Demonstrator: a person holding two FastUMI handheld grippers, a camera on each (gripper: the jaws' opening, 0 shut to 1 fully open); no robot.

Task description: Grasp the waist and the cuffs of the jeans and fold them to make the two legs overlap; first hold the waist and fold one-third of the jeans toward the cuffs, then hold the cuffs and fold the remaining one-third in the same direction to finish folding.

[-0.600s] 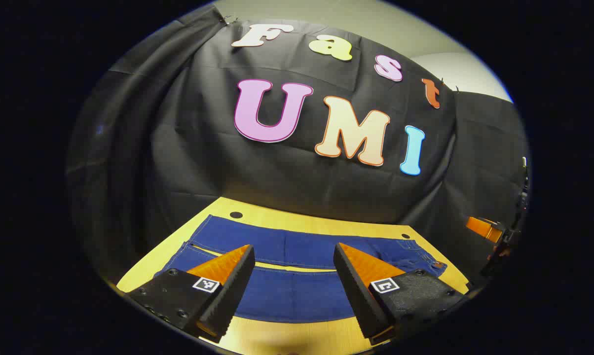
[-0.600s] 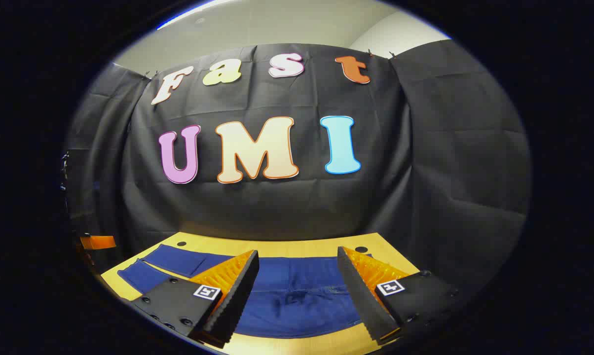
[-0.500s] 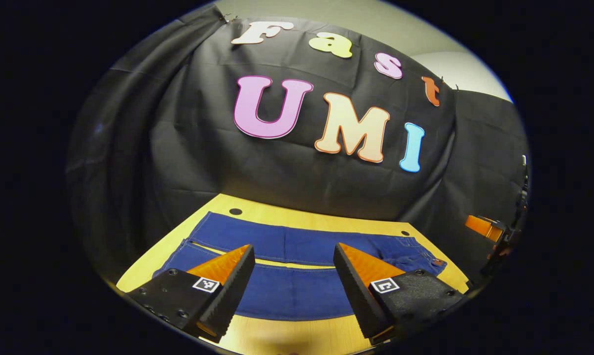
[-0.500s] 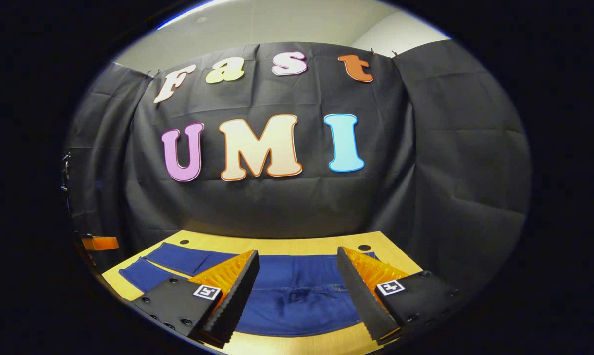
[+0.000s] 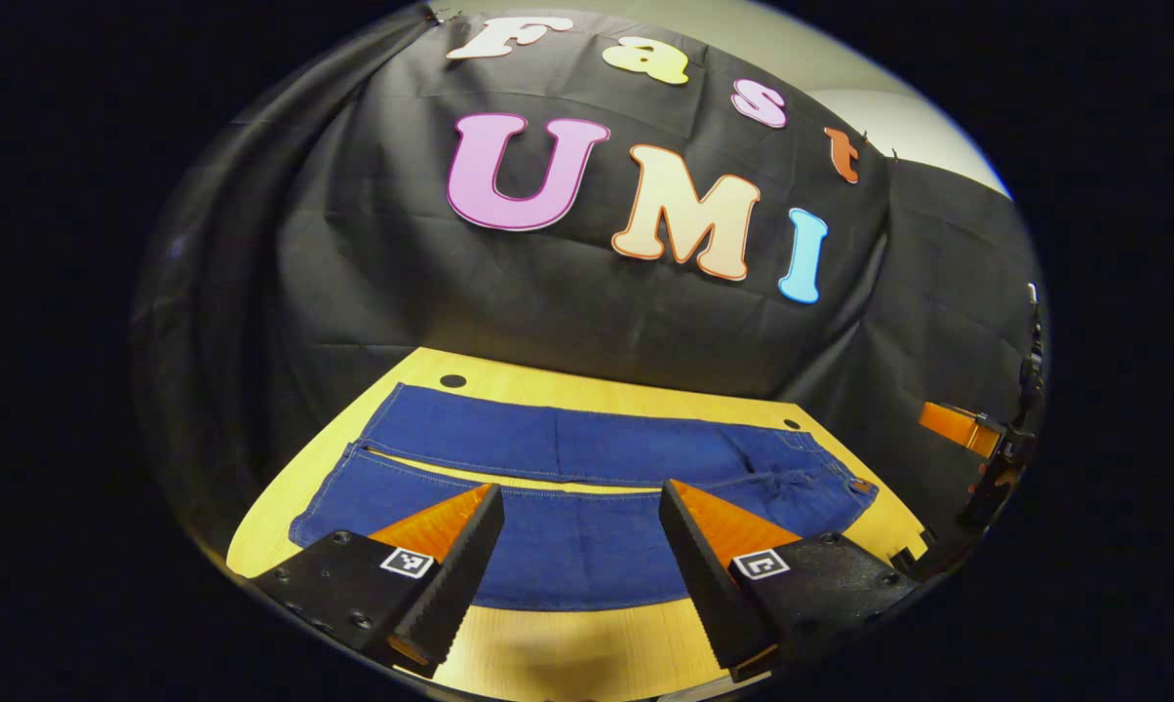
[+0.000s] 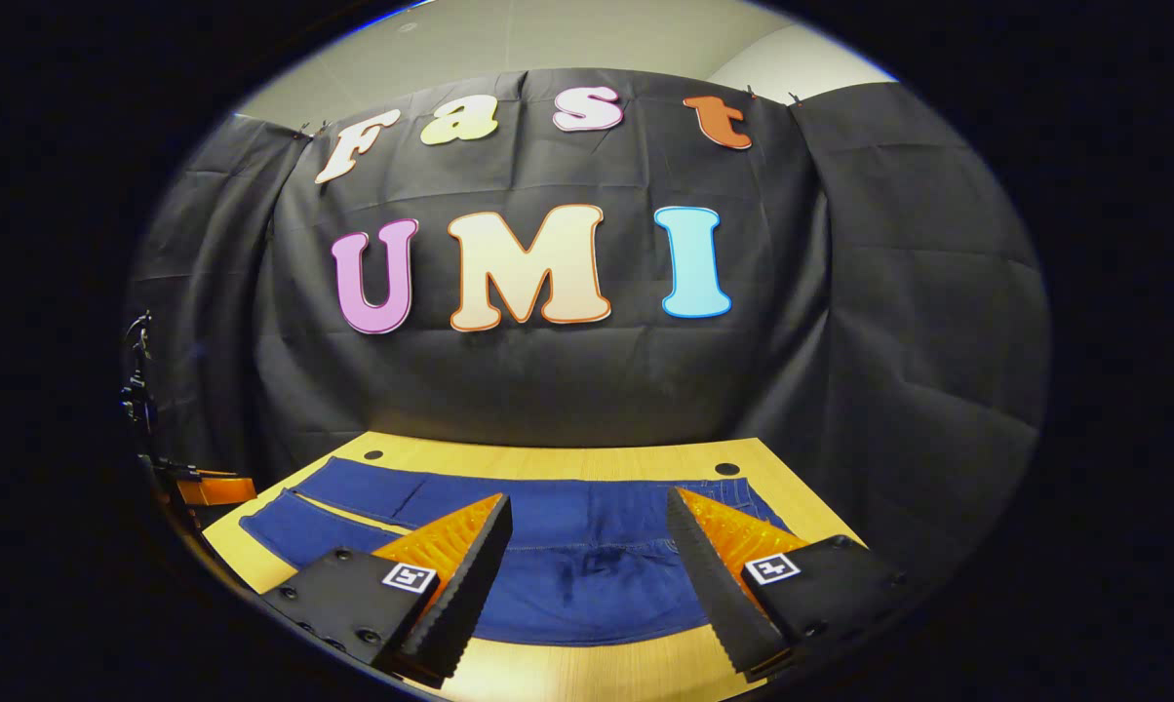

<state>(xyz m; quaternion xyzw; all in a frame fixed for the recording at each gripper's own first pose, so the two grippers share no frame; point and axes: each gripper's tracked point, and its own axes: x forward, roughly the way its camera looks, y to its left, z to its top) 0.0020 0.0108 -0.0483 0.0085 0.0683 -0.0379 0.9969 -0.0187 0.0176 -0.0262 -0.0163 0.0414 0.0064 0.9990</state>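
Denim: the jeans [image 5: 587, 487] are blue woven cotton with pale stitching, spread flat on the wooden table [image 5: 567, 653], both legs side by side and not yet overlapped.
Position: in the left gripper view the cuffs [image 5: 338, 468] lie at the left end and the waist [image 5: 841, 483] at the right; in the right gripper view the seat and waist area [image 6: 587, 565] is seen just ahead of the fingers.
Left gripper: the left gripper [image 5: 582, 531] is held above the near leg with its jaws wide apart, nothing between them.
Right gripper: the right gripper [image 6: 587, 546] is likewise spread and empty, poised over the waist end.
Handling: the cloth is judged soft and limp yet fairly heavy; sagging between two hold points is to be expected, and slipping is unlikely given the coarse weave.
Hold points: the thick waistband and the hemmed cuffs are judged the firmest places to be pinched, at the near edge, where a finger can be slid under from the table.
Risk: a single layer may be caught instead of the full thickness, so that the fold is dragged askew.
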